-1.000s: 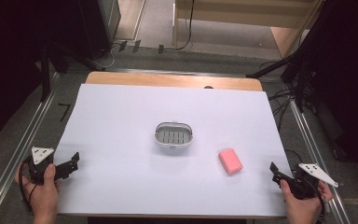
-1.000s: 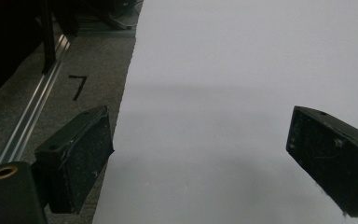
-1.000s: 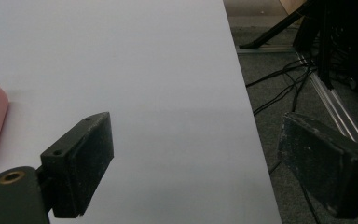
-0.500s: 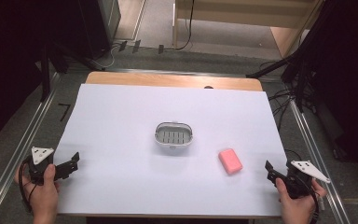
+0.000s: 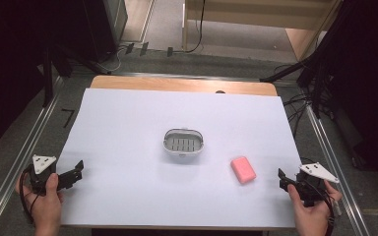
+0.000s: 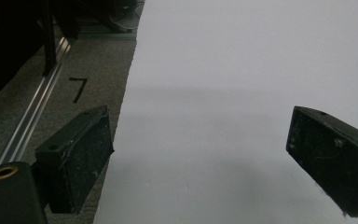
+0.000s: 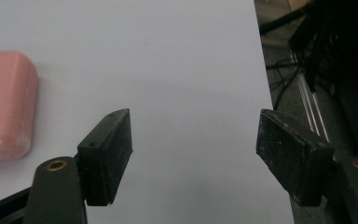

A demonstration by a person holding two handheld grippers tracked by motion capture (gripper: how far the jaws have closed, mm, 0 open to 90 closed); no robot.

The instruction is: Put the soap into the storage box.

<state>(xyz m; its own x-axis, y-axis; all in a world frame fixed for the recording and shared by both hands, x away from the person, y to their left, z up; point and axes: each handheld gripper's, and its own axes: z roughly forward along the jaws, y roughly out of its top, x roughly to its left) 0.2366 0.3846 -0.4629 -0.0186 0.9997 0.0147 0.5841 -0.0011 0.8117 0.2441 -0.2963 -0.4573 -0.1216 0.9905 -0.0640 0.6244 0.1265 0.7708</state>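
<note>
The pink soap bar [image 5: 243,169] lies flat on the white desk [image 5: 128,128], right of centre and toward the near edge, untouched by either gripper. Its long axis runs diagonally, from far-left to near-right, so one short end points roughly at the soap dish [image 5: 183,142], which sits just left and farther in, well within reach for a short carry. The right gripper [image 5: 281,178] hangs near the desk's right edge, close beside the bar, its jaws having just been closing with nothing between them; they stand partly apart over bare desk (in the right gripper view the soap [image 7: 4,107] sits off to the left of the jaws). It seems aimed for a pick, though that is my guess. The left gripper [image 5: 78,169] waits at the near-left, spread wide and empty, out of the way.
</note>
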